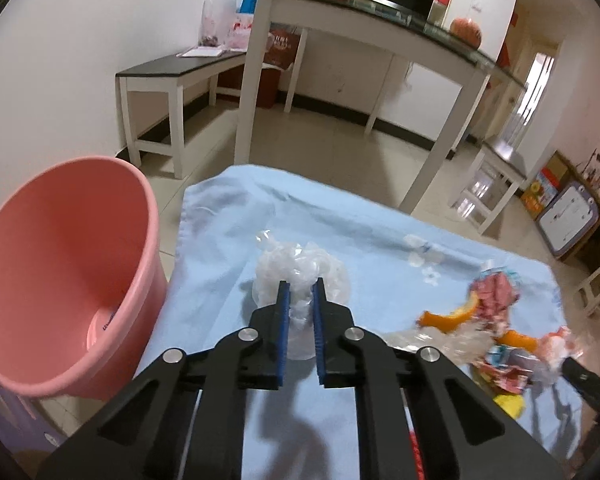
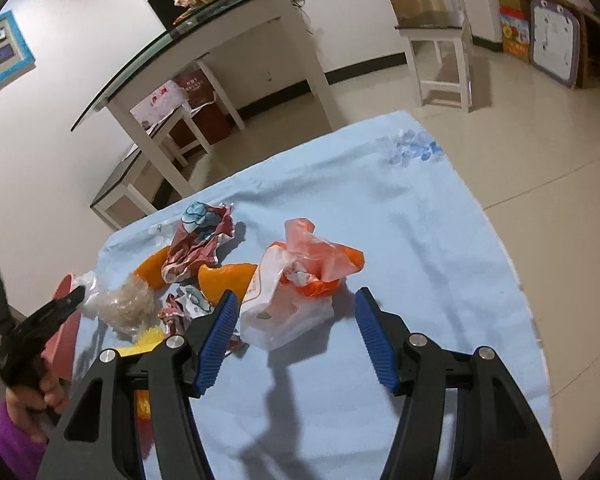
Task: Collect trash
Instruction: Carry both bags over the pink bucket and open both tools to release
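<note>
The left gripper (image 1: 300, 286) is squeezed tight on a crumpled clear plastic bag (image 1: 297, 270), holding it over the blue cloth (image 1: 219, 220) on the table, right next to the pink bucket (image 1: 65, 264). The right gripper (image 2: 295, 300) is wide apart and holds nothing, and an orange and white plastic bag (image 2: 295, 284) lies on the cloth between its fingers. More trash sits close by on the cloth: orange peels (image 2: 225, 276) and crumpled wrappers (image 2: 197, 242).
</note>
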A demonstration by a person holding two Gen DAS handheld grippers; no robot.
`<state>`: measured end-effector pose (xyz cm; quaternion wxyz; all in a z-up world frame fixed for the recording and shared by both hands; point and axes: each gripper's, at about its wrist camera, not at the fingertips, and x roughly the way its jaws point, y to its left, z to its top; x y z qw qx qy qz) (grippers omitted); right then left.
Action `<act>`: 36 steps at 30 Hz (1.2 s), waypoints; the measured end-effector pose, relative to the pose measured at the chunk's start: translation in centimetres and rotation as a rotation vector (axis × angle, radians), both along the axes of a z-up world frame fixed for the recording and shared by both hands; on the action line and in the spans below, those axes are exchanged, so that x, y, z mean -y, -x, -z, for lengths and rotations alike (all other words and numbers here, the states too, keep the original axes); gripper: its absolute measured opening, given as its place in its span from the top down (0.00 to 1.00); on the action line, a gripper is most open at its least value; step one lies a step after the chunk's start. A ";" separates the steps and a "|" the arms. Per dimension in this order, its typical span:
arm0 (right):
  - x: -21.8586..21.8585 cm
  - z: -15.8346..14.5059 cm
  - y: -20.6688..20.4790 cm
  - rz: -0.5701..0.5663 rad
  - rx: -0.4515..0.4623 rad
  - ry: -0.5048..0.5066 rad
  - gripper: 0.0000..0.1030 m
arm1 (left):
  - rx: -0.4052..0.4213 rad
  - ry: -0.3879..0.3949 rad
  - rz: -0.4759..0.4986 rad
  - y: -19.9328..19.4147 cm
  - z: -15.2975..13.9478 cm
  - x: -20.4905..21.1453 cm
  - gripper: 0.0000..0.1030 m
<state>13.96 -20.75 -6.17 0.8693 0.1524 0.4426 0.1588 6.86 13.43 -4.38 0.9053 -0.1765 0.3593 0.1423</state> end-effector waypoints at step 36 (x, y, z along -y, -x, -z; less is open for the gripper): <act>-15.9 -9.4 7.9 -0.426 0.240 -0.079 0.71 | 0.199 -0.014 0.005 14.3 -6.8 -0.1 0.90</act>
